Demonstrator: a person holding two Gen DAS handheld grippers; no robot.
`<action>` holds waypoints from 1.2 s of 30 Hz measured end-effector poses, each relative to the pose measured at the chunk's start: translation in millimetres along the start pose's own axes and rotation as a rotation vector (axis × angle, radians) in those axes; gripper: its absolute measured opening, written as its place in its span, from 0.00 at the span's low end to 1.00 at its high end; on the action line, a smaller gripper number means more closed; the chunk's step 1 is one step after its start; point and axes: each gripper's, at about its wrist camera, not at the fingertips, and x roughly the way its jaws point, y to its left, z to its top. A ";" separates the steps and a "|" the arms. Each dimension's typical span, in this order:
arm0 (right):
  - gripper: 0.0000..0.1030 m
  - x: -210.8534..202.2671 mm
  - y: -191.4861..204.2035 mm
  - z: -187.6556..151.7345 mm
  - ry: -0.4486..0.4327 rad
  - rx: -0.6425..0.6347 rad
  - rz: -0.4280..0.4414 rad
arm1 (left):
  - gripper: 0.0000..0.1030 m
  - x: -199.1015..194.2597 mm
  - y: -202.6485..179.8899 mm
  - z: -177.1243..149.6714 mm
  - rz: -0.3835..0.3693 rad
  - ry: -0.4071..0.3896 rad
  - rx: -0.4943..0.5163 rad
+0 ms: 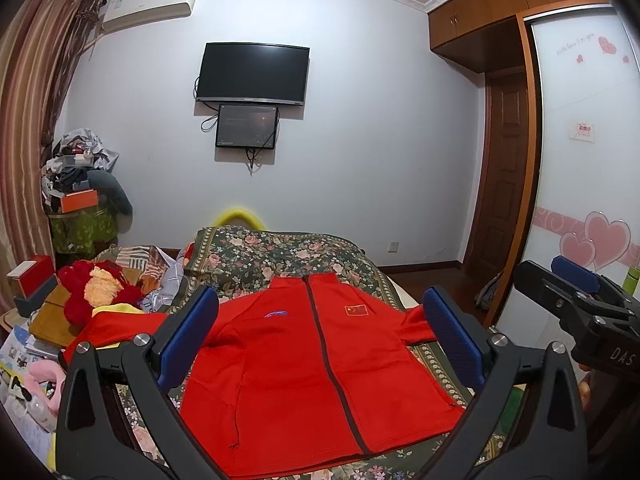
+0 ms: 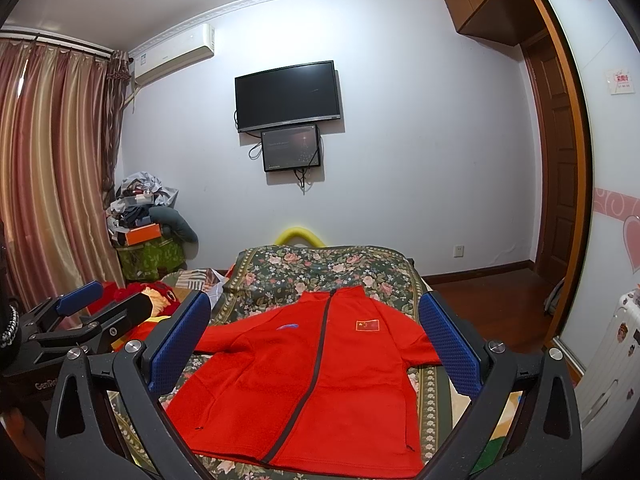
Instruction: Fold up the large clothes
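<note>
Evidently barely begun: red zip-front fleece jacket (image 1: 304, 368) spread flat, unfolded, mid floral-covered bed (image 1: 280, 248); left gripper (image 1: 320, 336) and right gripper (image 2: 316, 344) jaws spread, holding nothing.

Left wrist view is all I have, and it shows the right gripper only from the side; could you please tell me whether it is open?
Observer: Yes. The right wrist view shows the right gripper open and empty, with its blue fingers wide apart. The red jacket lies flat on the bed beyond them.
Operator: Thank you. Is anything standing to the right of the bed, where that gripper blocks my view?
Observer: A white ribbed case with stickers on it, probably a suitcase, stands on the floor against the wardrobe door.
</note>
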 end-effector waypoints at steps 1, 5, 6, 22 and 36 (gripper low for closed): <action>1.00 0.0 -0.4 -0.8 0.000 0.000 0.000 | 1.00 0.3 -0.3 0.3 0.000 -0.001 0.000; 1.00 0.3 -0.7 -0.8 0.000 0.000 0.000 | 1.00 0.1 0.0 0.7 0.000 0.000 0.000; 1.00 0.3 -0.6 -0.4 0.000 0.001 0.000 | 1.00 0.2 -0.2 0.8 0.001 -0.001 -0.001; 1.00 3.1 0.4 -3.8 0.002 0.003 0.003 | 1.00 -0.4 -1.7 -0.3 0.002 0.003 0.001; 1.00 7.5 1.0 -9.8 0.017 0.003 0.000 | 1.00 4.6 2.7 -2.3 0.008 0.021 -0.007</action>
